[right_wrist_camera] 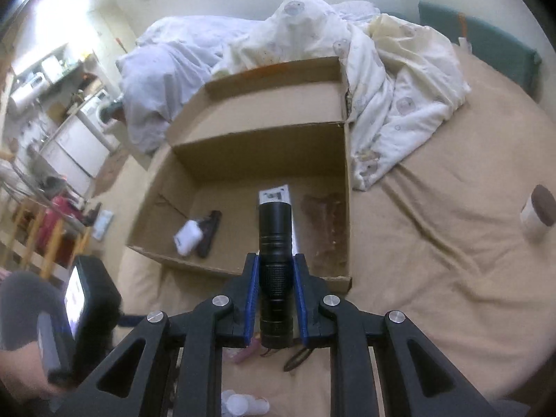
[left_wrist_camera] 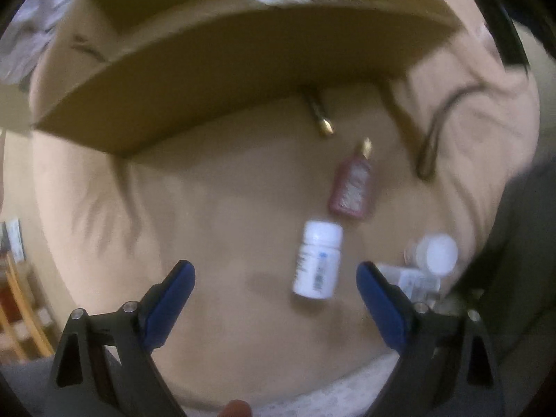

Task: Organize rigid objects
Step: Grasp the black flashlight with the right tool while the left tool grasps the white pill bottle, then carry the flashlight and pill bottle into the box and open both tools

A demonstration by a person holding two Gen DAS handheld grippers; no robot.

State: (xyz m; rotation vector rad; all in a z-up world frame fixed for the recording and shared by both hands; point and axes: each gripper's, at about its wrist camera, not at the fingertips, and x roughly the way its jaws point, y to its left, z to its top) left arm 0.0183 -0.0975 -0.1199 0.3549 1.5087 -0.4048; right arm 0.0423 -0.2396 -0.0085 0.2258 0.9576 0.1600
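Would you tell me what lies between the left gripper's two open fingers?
In the left wrist view, the white pill bottle lies on the tan sheet, untouched.

Between the left gripper's (left_wrist_camera: pixel 276 299) wide-apart jaws lies bare bed sheet (left_wrist_camera: pixel 215 208), with a white pill bottle (left_wrist_camera: pixel 318 260) just ahead toward the right jaw. Small white containers (left_wrist_camera: pixel 431 257) crowd outside that jaw. A cardboard box wall (left_wrist_camera: pixel 208 80) bars the way farther ahead. Beyond the right gripper's (right_wrist_camera: pixel 277 278) jaws, the open box floor (right_wrist_camera: pixel 236 208) offers room between a white item (right_wrist_camera: pixel 189 236) and the right wall (right_wrist_camera: pixel 347 191).
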